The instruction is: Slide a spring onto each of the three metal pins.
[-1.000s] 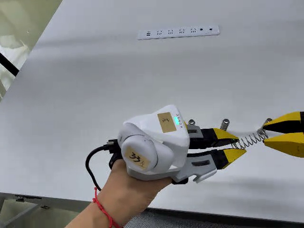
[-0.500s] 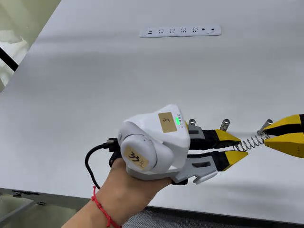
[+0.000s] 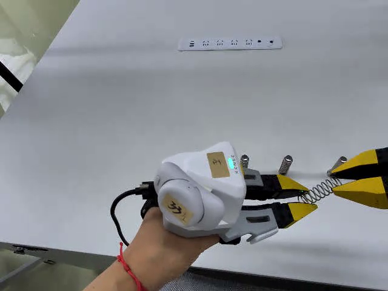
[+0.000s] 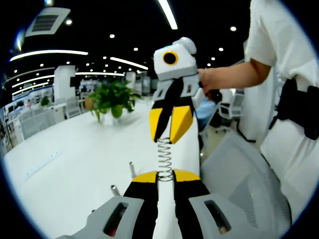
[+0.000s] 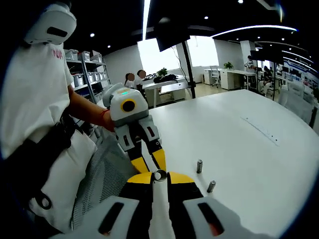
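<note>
The left hand comes up from the lower edge of the head view with a red cord round its wrist. It grasps the white body of the left gripper from behind and below. That gripper lies nearly level over the near part of the tabletop, and its yellow tips point at the spring. A black cable loops from its rear.

The spring hangs above the tabletop, stretched between the two grippers. The left gripper's jaws are pinched on the spring's left end. The right gripper enters from the right edge facing the other, its jaws closed on the spring's right end. In the right gripper view the spring appears end-on as a small ring between the yellow tips.

Three metal pins stand on the tabletop just beyond the spring. The first pin is off past the spring's left end. The second pin is nearer that end. The third pin is close behind the spring's right end. A white power strip lies far beyond the spring.
</note>
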A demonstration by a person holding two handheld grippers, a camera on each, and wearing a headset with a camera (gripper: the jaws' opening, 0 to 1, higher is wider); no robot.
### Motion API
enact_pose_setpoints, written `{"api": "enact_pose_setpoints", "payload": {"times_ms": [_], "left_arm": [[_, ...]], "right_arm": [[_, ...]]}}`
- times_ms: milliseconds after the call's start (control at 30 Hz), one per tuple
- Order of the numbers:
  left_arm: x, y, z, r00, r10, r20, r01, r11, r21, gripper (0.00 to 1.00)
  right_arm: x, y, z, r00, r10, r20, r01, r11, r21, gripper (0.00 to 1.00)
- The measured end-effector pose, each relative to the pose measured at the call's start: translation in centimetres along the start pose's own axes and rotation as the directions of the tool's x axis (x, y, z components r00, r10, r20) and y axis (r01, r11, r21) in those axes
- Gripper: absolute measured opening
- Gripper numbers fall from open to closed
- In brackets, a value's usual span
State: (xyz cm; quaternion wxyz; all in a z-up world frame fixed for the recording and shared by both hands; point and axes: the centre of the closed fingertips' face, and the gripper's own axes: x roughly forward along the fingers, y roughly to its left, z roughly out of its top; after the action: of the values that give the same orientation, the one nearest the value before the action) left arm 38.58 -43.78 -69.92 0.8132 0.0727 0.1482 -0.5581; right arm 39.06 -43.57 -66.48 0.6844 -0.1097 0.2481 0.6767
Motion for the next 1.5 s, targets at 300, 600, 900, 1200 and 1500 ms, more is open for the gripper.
{"api": "enact_pose_setpoints", "payload": {"times_ms": [300, 600, 900, 1200, 1500], "left_arm": [[0.2, -0.3, -0.1, 1.0000, -0.008, -0.002, 0.008, 1.000, 0.002, 0.10], [0.3, -0.4, 0.0, 0.9999, -0.013, 0.002, 0.013, 1.000, 0.004, 0.10], [0.4, -0.5, -0.1, 0.9999, -0.017, 0.004, 0.017, 1.000, 0.004, 0.10], [0.9, -0.9, 0.1, 0.9995, -0.031, 0.005, 0.031, 0.999, 0.020, 0.10], [1.0, -0.9, 0.3, 0.9994, -0.032, 0.016, 0.031, 0.999, 0.026, 0.10]], "right_arm": [[0.1, 0.3, 0.1, 0.9982, 0.008, -0.059, -0.012, 0.997, -0.074, 0.12], [0.2, 0.6, 0.3, 0.9957, 0.014, -0.092, -0.025, 0.993, -0.114, 0.12], [-0.2, 0.4, 0.1, 0.9824, 0.029, -0.185, -0.062, 0.982, -0.180, 0.21], [1.0, 1.0, -1.0, 0.9404, 0.076, -0.332, -0.167, 0.953, -0.254, 0.19], [1.0, 0.9, -1.7, 0.9070, 0.105, -0.408, -0.230, 0.935, -0.271, 0.15]]}}
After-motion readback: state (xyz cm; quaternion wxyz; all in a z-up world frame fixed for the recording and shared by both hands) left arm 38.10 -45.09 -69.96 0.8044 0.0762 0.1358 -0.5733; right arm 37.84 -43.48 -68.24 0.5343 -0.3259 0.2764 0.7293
